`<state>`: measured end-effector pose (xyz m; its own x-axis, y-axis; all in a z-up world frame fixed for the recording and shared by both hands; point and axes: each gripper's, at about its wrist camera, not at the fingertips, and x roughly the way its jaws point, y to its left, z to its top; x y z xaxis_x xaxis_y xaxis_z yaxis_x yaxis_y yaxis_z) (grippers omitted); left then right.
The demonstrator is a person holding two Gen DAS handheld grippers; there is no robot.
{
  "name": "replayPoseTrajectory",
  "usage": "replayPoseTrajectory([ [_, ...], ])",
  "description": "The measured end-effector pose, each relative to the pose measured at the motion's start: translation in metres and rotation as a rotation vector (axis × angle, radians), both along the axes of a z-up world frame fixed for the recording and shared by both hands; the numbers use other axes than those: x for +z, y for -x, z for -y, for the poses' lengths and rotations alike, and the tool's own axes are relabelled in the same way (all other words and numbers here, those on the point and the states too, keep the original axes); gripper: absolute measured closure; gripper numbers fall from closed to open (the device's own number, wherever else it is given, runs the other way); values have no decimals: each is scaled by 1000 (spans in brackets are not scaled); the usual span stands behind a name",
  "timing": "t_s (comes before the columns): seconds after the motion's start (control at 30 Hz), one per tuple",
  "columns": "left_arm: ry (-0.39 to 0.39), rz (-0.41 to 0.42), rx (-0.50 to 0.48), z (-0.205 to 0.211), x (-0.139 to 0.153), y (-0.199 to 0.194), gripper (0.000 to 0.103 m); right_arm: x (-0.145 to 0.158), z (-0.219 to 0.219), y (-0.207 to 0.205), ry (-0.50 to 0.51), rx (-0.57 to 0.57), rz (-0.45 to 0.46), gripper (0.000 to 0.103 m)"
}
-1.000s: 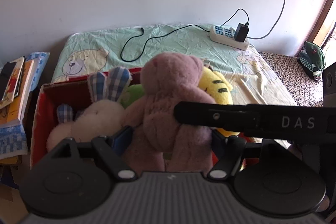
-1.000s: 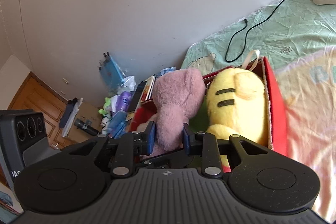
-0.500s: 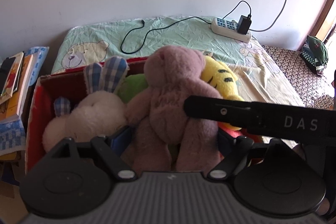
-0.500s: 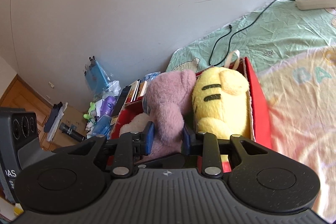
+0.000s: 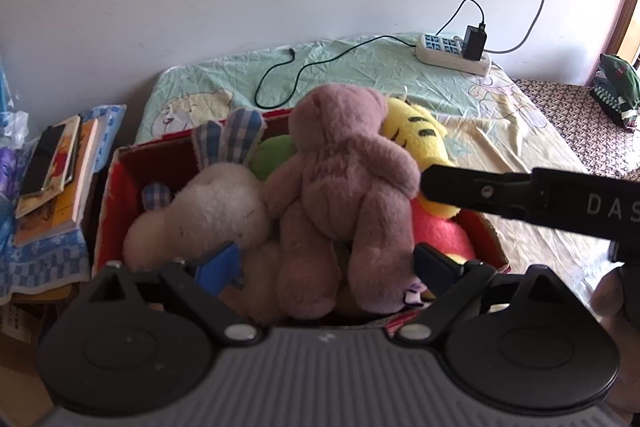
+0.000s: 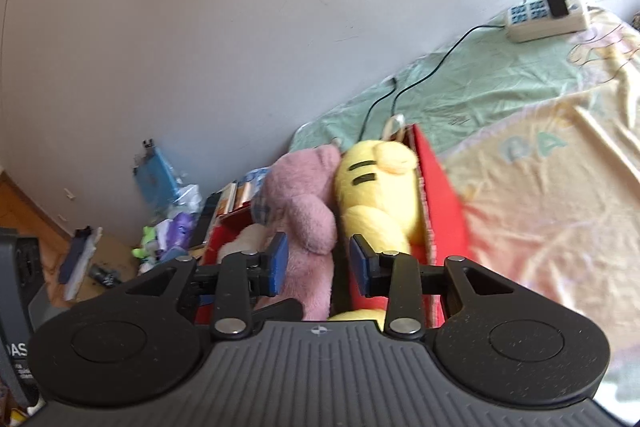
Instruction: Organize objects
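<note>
Up close in the left wrist view, a stack of books [image 5: 56, 179] sits at the left edge of the frame, beside a red box [image 5: 112, 195] packed with soft toys. Leftmost in the box lies a cream rabbit [image 5: 212, 207] with its checked ears pointing toward the top of the frame. At centre stands a pink bear [image 5: 344, 187], back to the camera, its long axis running up the frame with the head at the top and the legs at the bottom. A yellow striped toy [image 5: 416, 135] leans behind the bear's right shoulder. The left gripper [image 5: 328, 263] is spread wide, its blue pads on either side of the bear's legs and not clearly pressing them. From the right edge the black body of the right gripper [image 5: 520, 195] reaches in to the bear's right arm. A power strip [image 5: 452, 53] lies on the bed sheet [image 5: 360, 67] at upper right.

From the right wrist view, the bear [image 6: 304, 203] is seen side-on at centre, head toward the top, with the yellow toy [image 6: 380, 187] just right of it against the box wall [image 6: 436, 187]. The right gripper [image 6: 318, 263] is parted, its left pad touching the bear's body, its right pad clear of it.
</note>
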<state>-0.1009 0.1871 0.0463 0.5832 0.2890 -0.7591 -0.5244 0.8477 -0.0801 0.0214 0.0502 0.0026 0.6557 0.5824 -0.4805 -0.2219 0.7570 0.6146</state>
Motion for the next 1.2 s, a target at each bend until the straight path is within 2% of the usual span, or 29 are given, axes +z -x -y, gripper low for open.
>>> replayPoseTrajectory([
  [0.1,-32,-27,18,12,3,1,9,4,7,9,50,-42,11,62],
  [0.23,-30,-49,34,27,5,1,8,5,20,20,140,-103,19,59],
  [0.3,-21,-65,42,34,5,-1,4,4,29,25,170,-127,6,59],
  [0.63,9,-121,48,84,-1,-22,4,-3,78,51,296,-215,-79,58],
  [0.93,17,-164,107,116,-9,-26,4,-7,92,68,331,-171,-99,58],
  [1.2,23,-172,239,113,-10,1,4,-5,72,72,344,-63,-65,57],
])
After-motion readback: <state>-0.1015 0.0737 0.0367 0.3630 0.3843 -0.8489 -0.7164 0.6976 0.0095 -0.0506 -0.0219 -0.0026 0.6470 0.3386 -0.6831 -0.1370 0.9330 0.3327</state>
